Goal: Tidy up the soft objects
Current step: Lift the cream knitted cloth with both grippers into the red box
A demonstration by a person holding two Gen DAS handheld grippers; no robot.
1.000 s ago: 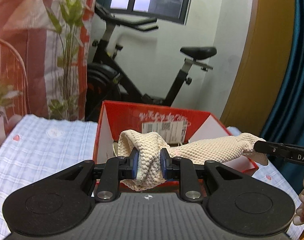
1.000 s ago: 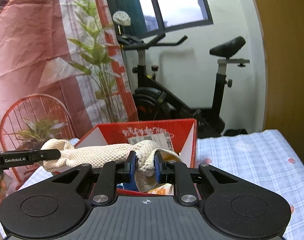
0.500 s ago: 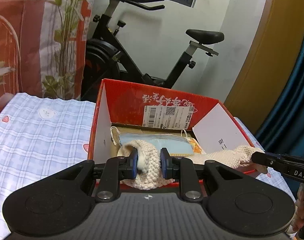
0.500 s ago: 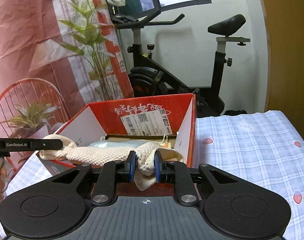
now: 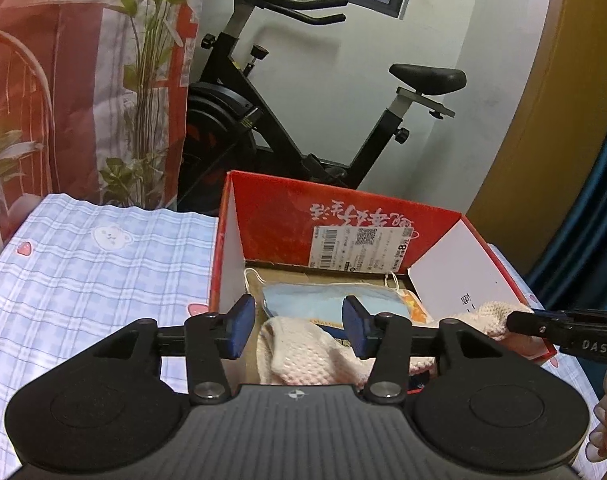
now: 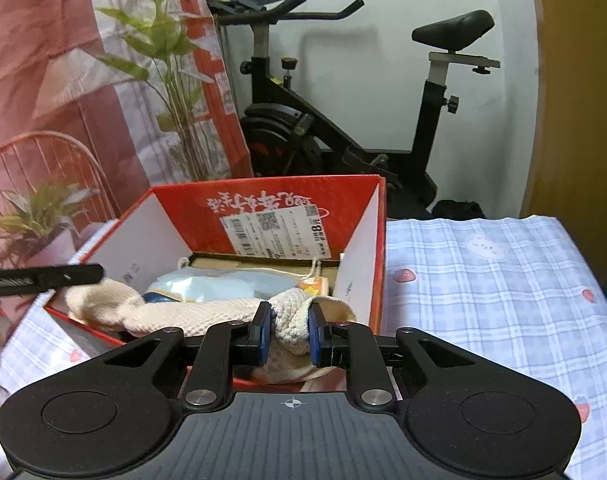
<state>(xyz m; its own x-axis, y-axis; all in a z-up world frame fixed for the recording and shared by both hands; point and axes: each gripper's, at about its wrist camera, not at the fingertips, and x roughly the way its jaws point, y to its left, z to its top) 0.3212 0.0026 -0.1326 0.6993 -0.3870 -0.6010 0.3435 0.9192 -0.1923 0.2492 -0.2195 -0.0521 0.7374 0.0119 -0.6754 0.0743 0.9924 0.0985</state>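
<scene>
- Two grippers work one cream knitted cloth [image 5: 303, 356] over a red cardboard box [image 5: 279, 216], which stands on a bed covered in a blue checked sheet [image 5: 83, 272].
- The left gripper [image 5: 297, 328] stands released, its blue pads [image 5: 239, 330] spread wide with the cloth's left end lying loose between and below them, touching neither as far as the view shows.
- The right gripper [image 6: 289, 334] is clenched on the bunched right end of the cloth [image 6: 291, 320], just at the near right corner of the box.
- The cloth lies mostly inside the box, stretched along its near side, resting on a light blue face mask [image 6: 207, 286]; its left end appears to ride over the near rim.
- The step in hand looks like setting the cloth down inside; done well, the right gripper would lower its end past the rim before letting go, so the bunch falls inside and not over the wall.
- Being limp knit, the cloth may snag on a pad, so opening wide and drawing straight back seems wise.
- The left end may need a nudge inward if it hangs over the rim; the views do not settle this.
- An orange packet [image 5: 413, 304] lies at the far right of the box floor and needs no disturbing.
</scene>
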